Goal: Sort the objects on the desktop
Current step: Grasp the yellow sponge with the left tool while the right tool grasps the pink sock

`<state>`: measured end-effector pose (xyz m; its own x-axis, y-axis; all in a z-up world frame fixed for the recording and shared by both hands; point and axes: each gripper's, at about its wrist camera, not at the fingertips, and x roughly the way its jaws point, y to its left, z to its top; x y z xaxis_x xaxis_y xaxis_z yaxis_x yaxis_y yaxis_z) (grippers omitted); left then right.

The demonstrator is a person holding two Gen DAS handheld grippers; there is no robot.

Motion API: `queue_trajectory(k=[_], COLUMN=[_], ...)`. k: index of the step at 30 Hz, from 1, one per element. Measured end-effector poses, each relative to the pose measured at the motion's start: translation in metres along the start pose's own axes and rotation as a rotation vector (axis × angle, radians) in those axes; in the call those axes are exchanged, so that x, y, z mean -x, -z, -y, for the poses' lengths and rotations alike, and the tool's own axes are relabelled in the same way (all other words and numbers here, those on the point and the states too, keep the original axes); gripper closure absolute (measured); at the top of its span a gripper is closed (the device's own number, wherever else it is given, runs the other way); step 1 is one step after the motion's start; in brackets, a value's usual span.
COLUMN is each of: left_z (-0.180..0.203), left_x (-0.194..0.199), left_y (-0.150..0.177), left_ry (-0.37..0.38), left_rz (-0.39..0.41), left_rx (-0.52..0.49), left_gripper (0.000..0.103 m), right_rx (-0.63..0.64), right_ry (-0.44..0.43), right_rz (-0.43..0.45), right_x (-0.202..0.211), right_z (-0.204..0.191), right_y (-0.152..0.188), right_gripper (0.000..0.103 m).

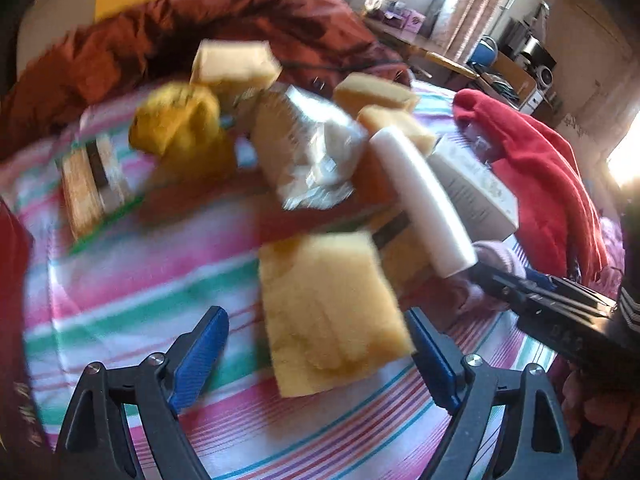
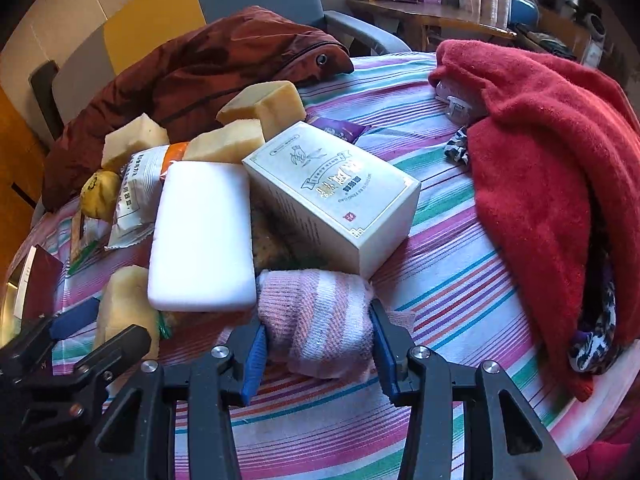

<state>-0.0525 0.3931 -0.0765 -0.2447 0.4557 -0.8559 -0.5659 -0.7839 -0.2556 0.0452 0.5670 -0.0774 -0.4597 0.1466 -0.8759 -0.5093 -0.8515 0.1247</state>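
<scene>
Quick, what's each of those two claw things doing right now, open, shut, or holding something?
Left gripper: open wide, a yellow sponge between its fingers, not gripped.
Right gripper: shut on a pink striped rolled cloth.

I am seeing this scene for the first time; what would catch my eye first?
The right gripper squeezes a pink striped folded cloth at the near edge of a cluttered pile. Behind it lie a white rectangular foam block and a cream printed cardboard box. The left gripper is open over a yellow rectangular sponge.
</scene>
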Motion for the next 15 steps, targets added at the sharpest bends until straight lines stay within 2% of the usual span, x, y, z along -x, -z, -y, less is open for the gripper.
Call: queue_trajectory(k=[1,2,3,4,9,15], left_z=[-0.001,-0.002,-0.002,-0.003,-0.011,-0.008], left_x=[0.003,0.005,0.006,0.007,0.018,0.024], left_y=[0.002,0.004,0.006,0.009,0.029,0.046], left_ry=[0.008,0.001,-0.012,-0.036,-0.038,-0.066], left_rz=[0.029,0.044,0.050,0.060,0.121,0.136], left_rx=[-0.012,-0.028,-0.051,-0.070,-0.102,-0.136], left_gripper=[0.014,0.020,0.032,0.037,0.041,0.043], right_rx=[0.005,0.008,0.006,0.005,0.001,0.003], right_ry=[0.004,0.007,0.008,0.007,0.003,0.005], right_rz=[0.000,0.001,0.002,0.002,0.002,0.005], right_x=[0.000,0.000,0.000,0.000,0.001,0.002], right_z=[0.000,-0.001,-0.001,0.000,0.002,0.003], right_y=[0.000,0.000,0.000,-0.001,-0.001,-0.001], right_gripper=[0.056,0.056,0.056,0.057,0.057,0.057])
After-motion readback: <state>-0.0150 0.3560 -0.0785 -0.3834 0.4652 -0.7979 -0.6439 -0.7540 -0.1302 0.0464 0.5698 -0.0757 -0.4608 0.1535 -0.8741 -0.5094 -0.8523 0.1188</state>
